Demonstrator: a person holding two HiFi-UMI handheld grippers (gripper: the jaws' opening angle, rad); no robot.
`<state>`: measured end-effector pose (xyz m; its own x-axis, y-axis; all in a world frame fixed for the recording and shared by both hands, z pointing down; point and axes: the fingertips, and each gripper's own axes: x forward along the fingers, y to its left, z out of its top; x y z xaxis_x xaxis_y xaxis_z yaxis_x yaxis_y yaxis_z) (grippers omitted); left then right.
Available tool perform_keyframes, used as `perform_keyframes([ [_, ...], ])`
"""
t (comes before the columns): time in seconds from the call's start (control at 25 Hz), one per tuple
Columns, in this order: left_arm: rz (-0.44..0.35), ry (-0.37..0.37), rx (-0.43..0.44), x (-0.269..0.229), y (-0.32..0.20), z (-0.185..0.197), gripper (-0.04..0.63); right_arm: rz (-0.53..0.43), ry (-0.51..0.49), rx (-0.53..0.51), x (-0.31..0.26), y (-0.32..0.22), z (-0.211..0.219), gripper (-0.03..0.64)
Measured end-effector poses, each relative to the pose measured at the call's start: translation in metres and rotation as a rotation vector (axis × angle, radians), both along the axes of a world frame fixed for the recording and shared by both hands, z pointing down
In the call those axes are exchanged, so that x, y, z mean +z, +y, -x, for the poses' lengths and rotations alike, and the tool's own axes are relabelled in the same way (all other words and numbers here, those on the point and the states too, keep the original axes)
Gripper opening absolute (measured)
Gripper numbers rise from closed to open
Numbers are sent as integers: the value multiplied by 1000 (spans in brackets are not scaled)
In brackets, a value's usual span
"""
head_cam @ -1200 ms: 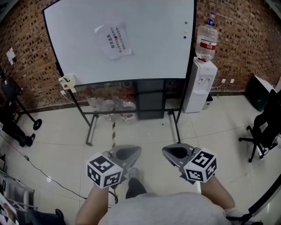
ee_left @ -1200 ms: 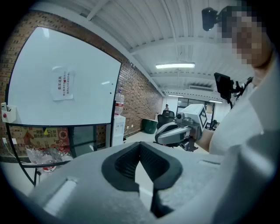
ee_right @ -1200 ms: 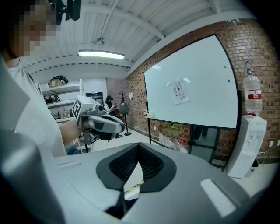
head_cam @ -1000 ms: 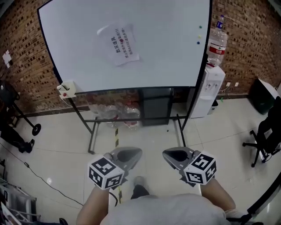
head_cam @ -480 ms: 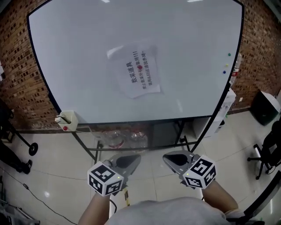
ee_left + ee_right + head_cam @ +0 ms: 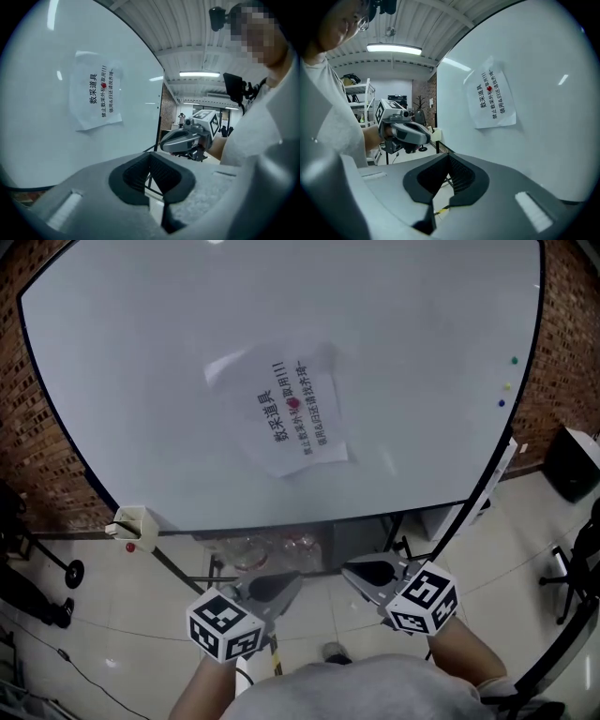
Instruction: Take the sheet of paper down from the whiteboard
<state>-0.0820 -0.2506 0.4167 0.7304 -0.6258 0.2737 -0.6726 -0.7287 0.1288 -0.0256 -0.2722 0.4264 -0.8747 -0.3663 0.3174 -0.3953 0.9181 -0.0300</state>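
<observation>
Nothing of the job is done yet. The sheet of paper (image 6: 295, 418) hangs on the whiteboard (image 6: 141, 362), tilted, near the board's middle, with its upper left corner curling away from the surface. The left claw (image 6: 278, 583) and the right claw (image 6: 364, 573) are held low in front of the person, side by side and well short of the board. Both are pressed together with nothing between their pads. Reaching up to the paper, pinching an edge or the loose corner, and pulling it free are all left to do.

Compared with the earlier frames, the whiteboard fills far more of the head view and the paper looks larger and sits closer to the centre. The person has walked up to the board, carrying both claws along in the same low, closed pose.
</observation>
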Motion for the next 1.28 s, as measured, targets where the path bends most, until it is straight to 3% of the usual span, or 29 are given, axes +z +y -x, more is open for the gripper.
perform_keyframes([
  [0.4, -1, 2, -52, -19, -118, 16, 1, -66, -19, -41, -21, -113, 8, -2],
  [0.64, -49, -29, -48, -41, -146, 30, 0, -128, -14, -37, -41, -142, 21, -2],
  [0.84, -111, -9, -36, -67, -155, 55, 1, -189, -76, 12, -75, -148, 39, -2],
  [1.28, -243, -16, -56, -135, -166, 114, 0, -558, 9, 161, -156, -167, 79, -2],
])
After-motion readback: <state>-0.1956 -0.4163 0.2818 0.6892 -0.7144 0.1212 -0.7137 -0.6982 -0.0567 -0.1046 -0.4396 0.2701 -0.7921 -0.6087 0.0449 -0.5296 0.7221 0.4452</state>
